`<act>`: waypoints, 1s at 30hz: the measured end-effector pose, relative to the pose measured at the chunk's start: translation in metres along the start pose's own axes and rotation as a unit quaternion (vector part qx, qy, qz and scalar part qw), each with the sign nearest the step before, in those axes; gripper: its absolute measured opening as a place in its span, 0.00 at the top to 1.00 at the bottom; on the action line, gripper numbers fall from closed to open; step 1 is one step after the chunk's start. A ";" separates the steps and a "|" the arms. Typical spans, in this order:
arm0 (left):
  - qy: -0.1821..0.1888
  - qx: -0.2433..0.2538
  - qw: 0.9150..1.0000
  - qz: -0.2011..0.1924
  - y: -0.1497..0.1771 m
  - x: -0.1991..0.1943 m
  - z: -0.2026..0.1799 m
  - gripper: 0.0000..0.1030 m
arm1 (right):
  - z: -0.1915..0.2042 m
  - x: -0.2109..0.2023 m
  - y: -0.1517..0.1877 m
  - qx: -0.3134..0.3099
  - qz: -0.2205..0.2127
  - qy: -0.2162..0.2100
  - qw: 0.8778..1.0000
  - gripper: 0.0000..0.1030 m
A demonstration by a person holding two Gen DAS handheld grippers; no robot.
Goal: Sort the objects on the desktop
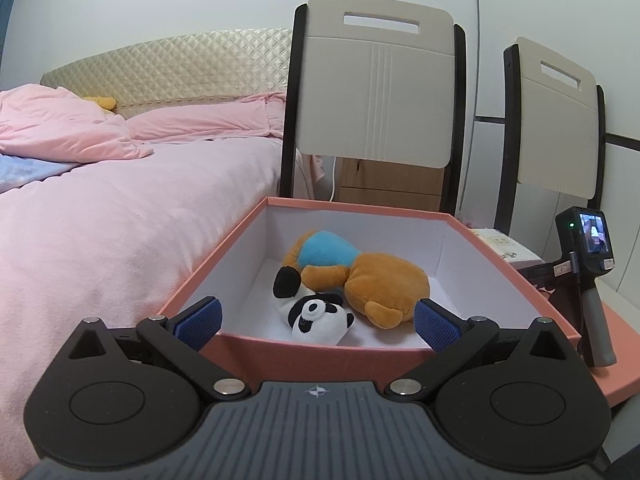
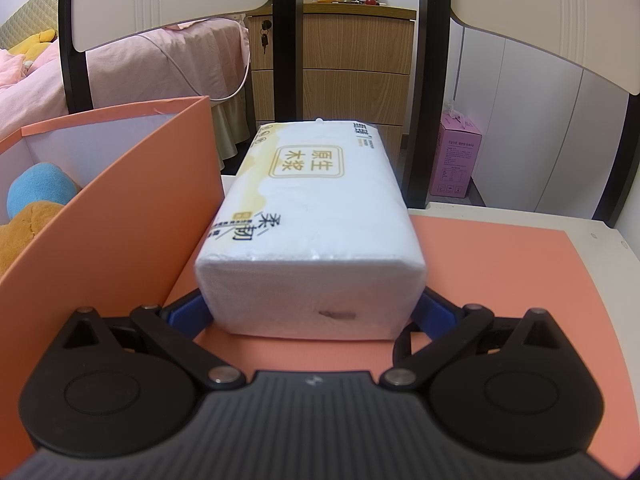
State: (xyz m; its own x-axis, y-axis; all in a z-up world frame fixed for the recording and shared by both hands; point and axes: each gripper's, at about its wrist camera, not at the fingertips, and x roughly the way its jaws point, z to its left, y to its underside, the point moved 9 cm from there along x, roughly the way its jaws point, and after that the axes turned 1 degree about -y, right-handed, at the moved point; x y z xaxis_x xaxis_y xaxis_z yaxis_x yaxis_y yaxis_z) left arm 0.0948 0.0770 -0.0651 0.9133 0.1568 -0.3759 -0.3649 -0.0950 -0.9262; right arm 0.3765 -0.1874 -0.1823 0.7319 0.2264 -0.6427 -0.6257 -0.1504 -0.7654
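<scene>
An open salmon-pink box (image 1: 320,354) with white inner walls holds a panda plush (image 1: 316,314) and a brown plush with a blue back (image 1: 352,270). My left gripper (image 1: 318,322) is open and empty at the box's near wall, above the panda. My right gripper (image 2: 312,312) has its blue pads on both sides of a white tissue pack (image 2: 316,216) that lies on a salmon-pink sheet (image 2: 500,280) beside the box's wall (image 2: 120,208). The pads touch the pack's near end. The right gripper's handle and small screen (image 1: 588,252) show in the left wrist view.
A bed with pink bedding (image 1: 100,200) lies left of the box. Two chairs with beige backs (image 1: 376,92) stand behind the table. A wooden drawer cabinet (image 2: 352,68) and a pink carton on the floor (image 2: 456,160) are beyond. The white table edge (image 2: 600,236) shows at right.
</scene>
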 end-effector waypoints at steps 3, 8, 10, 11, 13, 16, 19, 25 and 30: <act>-0.003 0.002 1.000 0.001 0.001 0.001 0.000 0.00 | 0.000 0.000 0.000 0.000 0.000 0.000 1.000 0.00; 0.001 0.003 1.000 0.002 0.001 0.001 -0.001 0.00 | 0.000 -0.001 0.000 0.000 0.000 0.000 1.000 0.00; 0.004 0.002 1.000 0.003 0.001 0.001 -0.001 0.00 | 0.000 -0.001 0.000 0.000 0.000 0.000 1.000 0.00; 0.006 0.001 1.000 0.004 0.001 0.002 0.000 0.00 | 0.000 -0.001 0.000 0.000 0.000 0.000 1.000 0.00; 0.000 -0.006 1.000 0.007 0.002 0.002 0.003 0.00 | 0.000 -0.001 0.000 0.000 0.000 0.000 1.000 0.00; 0.003 -0.006 1.000 0.005 0.002 0.000 0.001 0.00 | 0.000 -0.001 0.000 0.000 0.000 0.000 1.000 0.00; 0.005 0.003 1.000 0.002 0.002 0.000 -0.003 0.00 | 0.000 -0.001 0.000 0.000 0.000 0.000 1.000 0.00; 0.004 -0.009 1.000 0.003 0.000 0.000 0.001 0.00 | 0.000 -0.001 0.000 0.000 0.000 0.000 1.000 0.00; 0.006 -0.002 1.000 0.000 0.000 -0.001 -0.002 0.00 | 0.000 -0.001 0.000 0.000 0.000 0.000 1.000 0.00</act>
State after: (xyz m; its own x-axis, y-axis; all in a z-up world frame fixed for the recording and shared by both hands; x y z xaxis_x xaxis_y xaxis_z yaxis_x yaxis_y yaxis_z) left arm 0.0937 0.0750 -0.0649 0.9152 0.1455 -0.3759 -0.3647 -0.0981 -0.9259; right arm 0.3756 -0.1875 -0.1817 0.7318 0.2262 -0.6429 -0.6259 -0.1503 -0.7653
